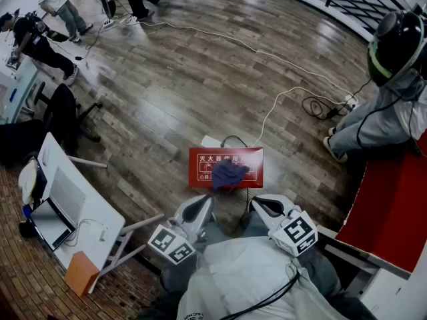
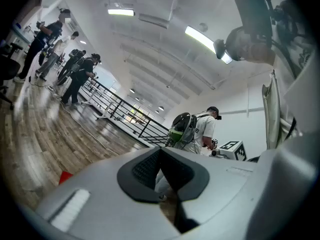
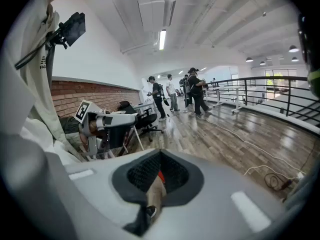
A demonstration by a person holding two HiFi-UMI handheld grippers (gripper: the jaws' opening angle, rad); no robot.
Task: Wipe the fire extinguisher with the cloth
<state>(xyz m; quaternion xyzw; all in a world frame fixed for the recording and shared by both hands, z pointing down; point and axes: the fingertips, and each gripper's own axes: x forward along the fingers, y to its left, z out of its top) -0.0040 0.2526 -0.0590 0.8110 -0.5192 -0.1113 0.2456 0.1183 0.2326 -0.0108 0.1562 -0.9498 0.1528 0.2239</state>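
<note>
Right gripper jaws together, empty; left gripper likewise. Both sit short of the red fire extinguisher box. Blue cloth lies bunched on top of it. We judge the cloth soft, light, non-slip. Recommend pinching a raised fold near centre.

The head view looks steeply down from above the person onto the wooden floor, with the left gripper and right gripper close at its lower edge. Each gripper view sits low behind its own jaws, looking out across that same floor toward the railing.
</note>
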